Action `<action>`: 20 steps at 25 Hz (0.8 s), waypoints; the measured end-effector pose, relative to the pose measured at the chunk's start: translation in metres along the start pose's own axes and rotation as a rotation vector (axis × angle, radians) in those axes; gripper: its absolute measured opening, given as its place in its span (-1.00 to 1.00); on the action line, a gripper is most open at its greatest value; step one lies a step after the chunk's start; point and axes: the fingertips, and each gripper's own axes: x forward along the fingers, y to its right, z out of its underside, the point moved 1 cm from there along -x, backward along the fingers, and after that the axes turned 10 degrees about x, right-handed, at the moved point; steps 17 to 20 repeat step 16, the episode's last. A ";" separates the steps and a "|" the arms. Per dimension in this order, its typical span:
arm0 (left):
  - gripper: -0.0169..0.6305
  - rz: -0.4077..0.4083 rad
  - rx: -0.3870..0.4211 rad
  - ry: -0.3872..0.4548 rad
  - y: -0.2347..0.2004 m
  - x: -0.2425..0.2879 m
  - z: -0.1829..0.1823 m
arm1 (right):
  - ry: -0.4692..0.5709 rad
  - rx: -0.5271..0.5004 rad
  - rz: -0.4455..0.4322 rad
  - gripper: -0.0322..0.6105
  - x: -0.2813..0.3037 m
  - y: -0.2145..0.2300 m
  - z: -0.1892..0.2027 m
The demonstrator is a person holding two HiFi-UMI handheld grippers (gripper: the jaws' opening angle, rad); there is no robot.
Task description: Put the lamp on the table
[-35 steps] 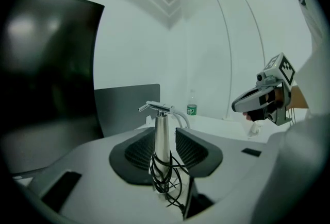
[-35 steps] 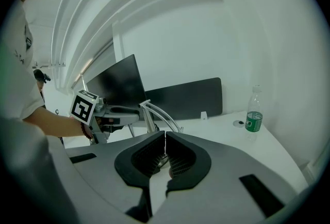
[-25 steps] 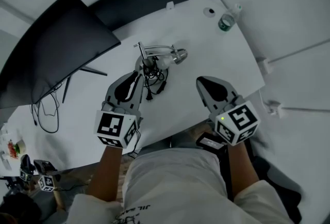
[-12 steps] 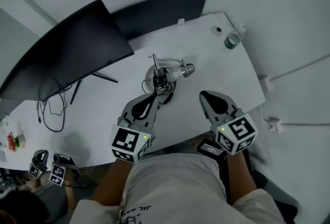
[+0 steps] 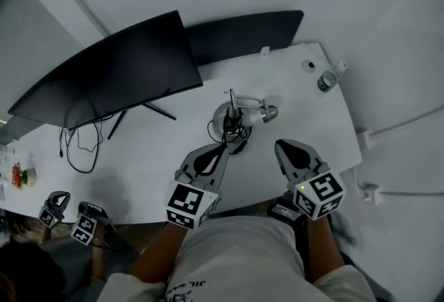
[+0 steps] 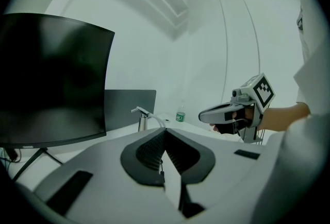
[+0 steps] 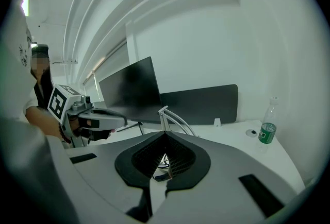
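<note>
The silver desk lamp (image 5: 239,112) stands folded low on the white table (image 5: 139,162), its black cable (image 5: 232,131) bundled at its base. My left gripper (image 5: 225,148) is shut and empty, a short way in front of the cable and not touching it. To its right, my right gripper (image 5: 284,146) is also shut and empty, level with the left. In the left gripper view the lamp (image 6: 143,118) shows beyond the shut tips (image 6: 165,131), with the right gripper (image 6: 232,113) at the side. The right gripper view shows the lamp's arm (image 7: 173,118) above its tips (image 7: 165,136).
A dark curved monitor (image 5: 118,78) stands at the back left, with a black panel (image 5: 243,33) behind the table. A green-labelled bottle (image 5: 327,78) stands at the far right corner. Loose cables (image 5: 80,148) lie at the left. Spare marker grippers (image 5: 69,219) sit below the table's left edge.
My left gripper has drawn back from the lamp's base and cable toward the near edge. The head view has shifted, so that the lamp sits farther off and more of the monitor shows.
</note>
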 end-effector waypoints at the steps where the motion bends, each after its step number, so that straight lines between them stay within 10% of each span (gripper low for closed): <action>1: -0.94 -0.004 -0.001 -0.005 -0.002 -0.001 0.001 | -0.001 -0.003 -0.003 -0.80 0.001 -0.001 -0.001; 20: -0.94 -0.007 0.006 -0.017 0.000 -0.004 -0.003 | 0.003 -0.011 -0.023 -0.81 -0.002 -0.011 -0.002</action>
